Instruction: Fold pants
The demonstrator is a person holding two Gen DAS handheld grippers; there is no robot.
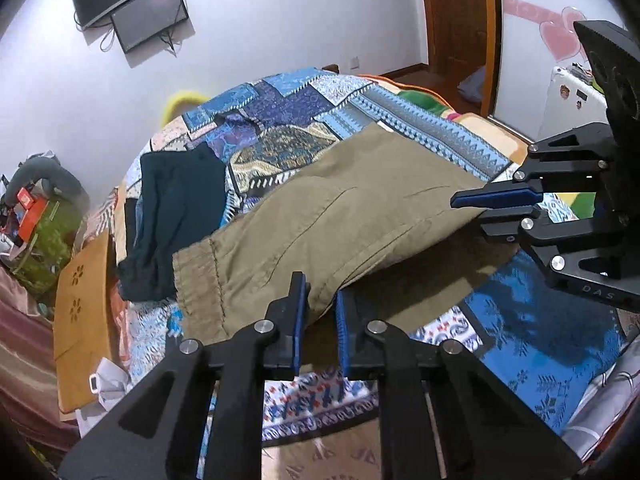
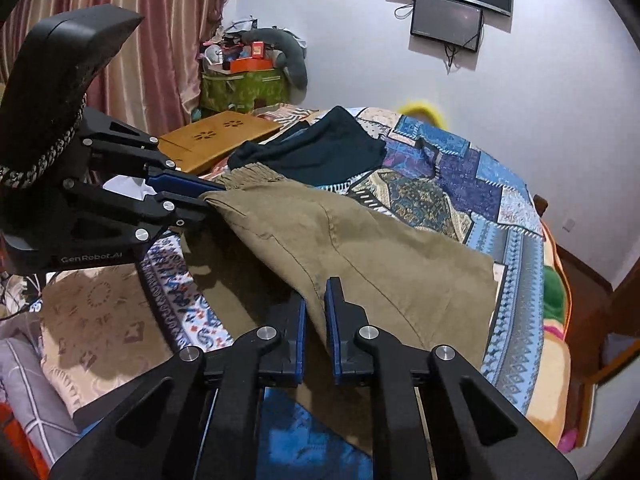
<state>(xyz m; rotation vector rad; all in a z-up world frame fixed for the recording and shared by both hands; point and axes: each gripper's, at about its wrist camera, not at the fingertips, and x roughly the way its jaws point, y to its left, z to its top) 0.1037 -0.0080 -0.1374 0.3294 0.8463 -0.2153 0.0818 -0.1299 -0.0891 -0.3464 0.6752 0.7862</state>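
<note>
Khaki pants (image 1: 340,216) lie partly lifted over a patchwork bedspread (image 1: 280,100). My left gripper (image 1: 322,300) is shut on the pants' near edge beside the elastic waistband (image 1: 196,280). My right gripper (image 1: 466,204) shows at the right of the left wrist view, shut on the other end of the same edge. In the right wrist view the right gripper (image 2: 316,296) pinches the pants (image 2: 380,256), and the left gripper (image 2: 208,196) grips the waistband corner at left. The held edge hangs raised above the bed, casting a shadow.
A dark garment (image 1: 180,208) lies on the bed beyond the pants, also in the right wrist view (image 2: 316,148). A wooden lap tray (image 1: 80,312) sits at the bed's edge. A cluttered green box (image 2: 244,84) stands by the curtains. Screens (image 1: 136,4) hang on the wall.
</note>
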